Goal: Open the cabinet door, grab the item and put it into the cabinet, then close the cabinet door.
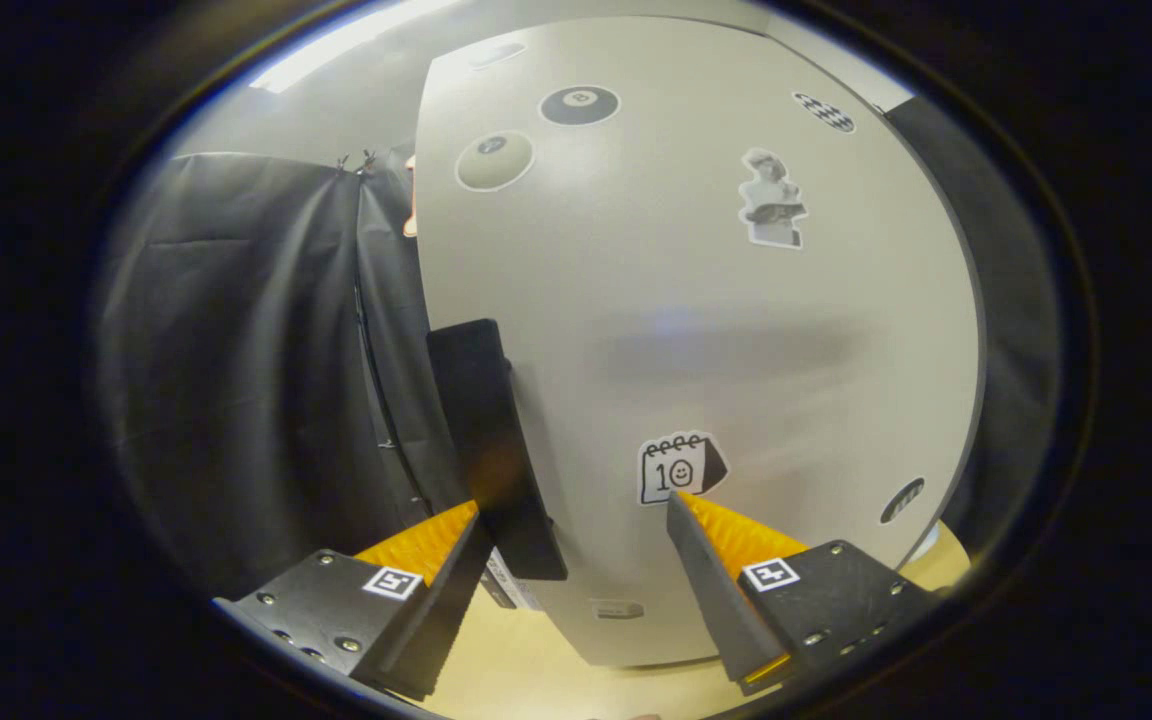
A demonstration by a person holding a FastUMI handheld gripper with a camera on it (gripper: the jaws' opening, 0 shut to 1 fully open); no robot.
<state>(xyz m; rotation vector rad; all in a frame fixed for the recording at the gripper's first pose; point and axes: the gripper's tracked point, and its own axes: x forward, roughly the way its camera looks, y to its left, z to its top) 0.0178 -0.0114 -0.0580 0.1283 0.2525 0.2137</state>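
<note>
We hold the gripper [576, 520] level and close up against the pale grey, sticker-covered cabinet door [696, 330], its two fingers spread wide with nothing between the pads. The left finger sits just beside the flat black rectangular handle [491, 440] on the door's left edge, the right one under a calendar sticker [681, 467]. Below us lies the light wooden tabletop [536, 670], with black cloth [256, 360] hanging left of the door.

Recording booth, staged household corner.
Black cloth wall [236, 330] hung behind sticker-covered cabinet door [696, 330] on pale wooden tabletop [536, 670].
</note>
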